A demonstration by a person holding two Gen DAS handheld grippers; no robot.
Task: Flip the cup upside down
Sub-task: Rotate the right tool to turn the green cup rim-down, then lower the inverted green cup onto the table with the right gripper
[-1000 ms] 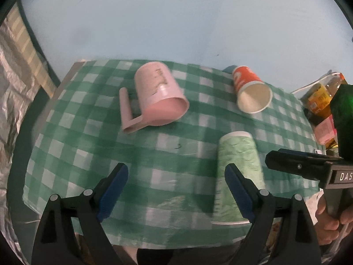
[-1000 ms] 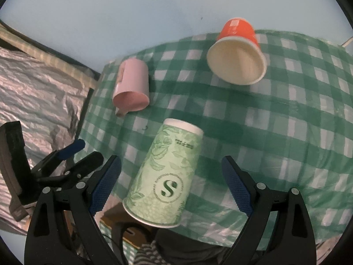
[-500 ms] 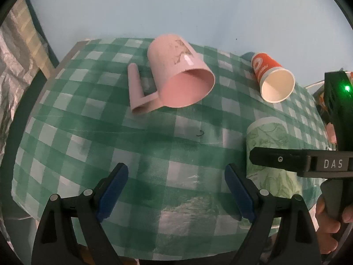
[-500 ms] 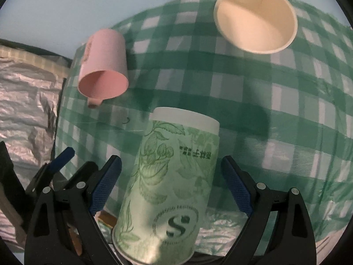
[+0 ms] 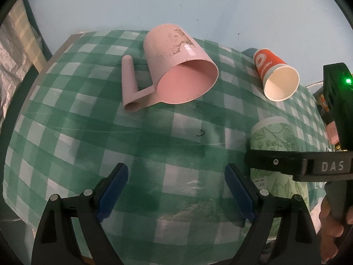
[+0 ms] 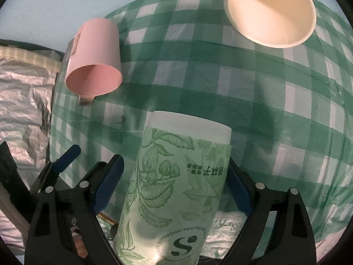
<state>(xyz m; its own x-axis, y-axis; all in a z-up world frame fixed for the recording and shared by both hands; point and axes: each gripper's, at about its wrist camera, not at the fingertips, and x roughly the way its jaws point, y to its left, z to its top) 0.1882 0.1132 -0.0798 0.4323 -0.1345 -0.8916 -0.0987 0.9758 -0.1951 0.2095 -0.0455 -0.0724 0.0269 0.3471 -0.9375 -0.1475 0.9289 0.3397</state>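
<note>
A green leaf-print paper cup (image 6: 176,185) lies on its side on the green checked tablecloth (image 6: 264,101), base pointing away. My right gripper (image 6: 174,183) is open, its blue pads on either side of the cup; contact is unclear. The cup also shows in the left wrist view (image 5: 273,137), partly behind the right gripper's finger. My left gripper (image 5: 176,190) is open and empty above the cloth's near part. A pink handled mug (image 5: 178,70) lies on its side ahead of it, mouth toward me.
An orange paper cup (image 5: 275,75) lies on its side at the far right, white mouth facing me; it also shows in the right wrist view (image 6: 271,11). Crinkled silver foil (image 6: 24,110) lies left of the table. A blue wall stands behind.
The right gripper has moved forward so the green cup now sits between its fingers. The left gripper has moved closer to the pink mug. The cups have not moved.
</note>
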